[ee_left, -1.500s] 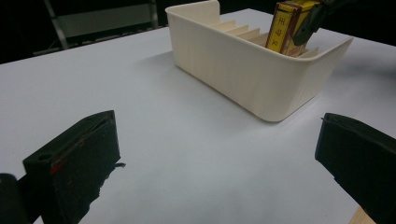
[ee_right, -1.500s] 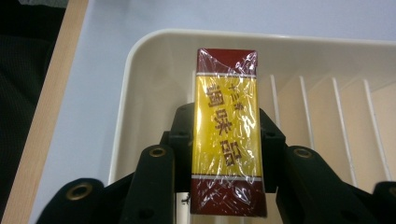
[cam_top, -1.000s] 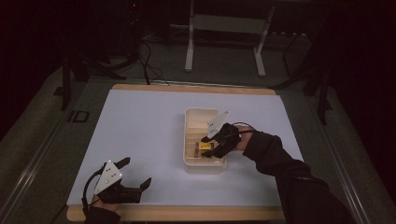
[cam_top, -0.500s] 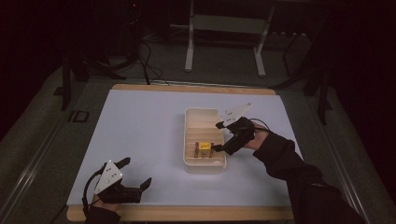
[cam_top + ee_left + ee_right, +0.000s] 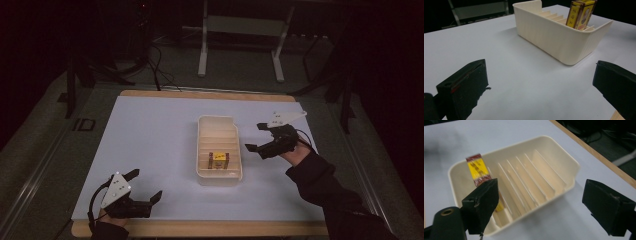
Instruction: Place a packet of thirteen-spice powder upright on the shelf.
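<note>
- Centrally on the white table (image 5: 150, 135) sits a cream tray (image 5: 218, 176), long and narrow, its inside split by thin upright dividers into a row of slots.
- One small box (image 5: 218, 159), yellow with dark red-brown edges, stands upright in a slot near the tray's end closest to the person; the slots farther away hold nothing.
- From the left gripper view, the same box (image 5: 580, 13) rises above the tray's rim (image 5: 564, 42) at the far right end, printed faces showing, though the print is too small to read.
- The left gripper (image 5: 146, 186) rests low at the table's near left corner, well apart from the tray; its jaws stand wide apart with bare table between them, holding nothing.
- A grey three-cornered plate (image 5: 115, 189) tops that gripper, and a hand (image 5: 107, 217) grips it from the bottom edge.
- The right gripper (image 5: 256, 137) hovers just beside the tray's right wall, jaws spread wide and empty, a dark sleeve (image 5: 330, 195) behind it.
- In the right gripper view, the jaws frame the tray (image 5: 564, 167) from above; the box (image 5: 477, 170) stands beyond the left jaw, partly hidden by it, apart from both jaws.
- Beyond the table's far edge, a metal stand (image 5: 240, 45) and cables (image 5: 155, 60) lie on a dark floor.
</note>
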The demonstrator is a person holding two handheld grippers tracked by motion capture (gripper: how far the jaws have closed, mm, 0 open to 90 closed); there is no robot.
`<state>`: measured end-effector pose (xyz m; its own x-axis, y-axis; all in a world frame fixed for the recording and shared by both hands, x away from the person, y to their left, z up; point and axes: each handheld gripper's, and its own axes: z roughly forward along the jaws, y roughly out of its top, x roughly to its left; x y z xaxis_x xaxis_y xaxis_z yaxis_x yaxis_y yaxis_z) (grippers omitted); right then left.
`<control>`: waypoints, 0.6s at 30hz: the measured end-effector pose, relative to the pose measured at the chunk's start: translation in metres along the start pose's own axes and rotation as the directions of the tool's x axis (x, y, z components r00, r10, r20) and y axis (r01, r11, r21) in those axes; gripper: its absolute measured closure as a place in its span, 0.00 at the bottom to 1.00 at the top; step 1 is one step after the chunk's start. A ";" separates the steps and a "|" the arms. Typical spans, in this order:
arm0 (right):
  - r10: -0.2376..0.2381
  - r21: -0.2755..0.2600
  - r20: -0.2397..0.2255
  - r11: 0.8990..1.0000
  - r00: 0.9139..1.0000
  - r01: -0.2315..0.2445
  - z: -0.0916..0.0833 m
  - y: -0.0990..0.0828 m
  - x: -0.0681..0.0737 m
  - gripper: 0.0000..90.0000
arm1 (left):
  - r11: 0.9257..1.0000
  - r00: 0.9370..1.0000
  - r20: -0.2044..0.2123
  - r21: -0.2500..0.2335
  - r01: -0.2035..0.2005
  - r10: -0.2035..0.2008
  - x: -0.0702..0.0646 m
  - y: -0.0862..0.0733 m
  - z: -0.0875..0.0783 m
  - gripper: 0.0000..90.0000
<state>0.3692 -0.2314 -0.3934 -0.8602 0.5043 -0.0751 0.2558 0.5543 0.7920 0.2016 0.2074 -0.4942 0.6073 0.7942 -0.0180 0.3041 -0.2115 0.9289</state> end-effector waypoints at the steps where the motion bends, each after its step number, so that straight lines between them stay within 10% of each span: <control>1: 0.013 -0.010 0.019 1.000 1.000 -0.013 -0.002 -0.003 0.000 0.15 | 1.000 1.000 0.000 0.000 0.000 0.000 0.000 0.000 0.000 0.00; 18: 0.164 -0.103 0.189 0.984 0.968 -0.147 -0.027 -0.063 0.011 0.15 | 1.000 1.000 0.002 0.003 0.000 0.000 -0.001 0.000 0.000 0.00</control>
<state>0.3313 -0.2790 -0.4276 -0.7072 0.7047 -0.0571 0.3326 0.4029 0.8527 0.2009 0.2063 -0.4942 0.6091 0.7929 -0.0190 0.3065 -0.2132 0.9277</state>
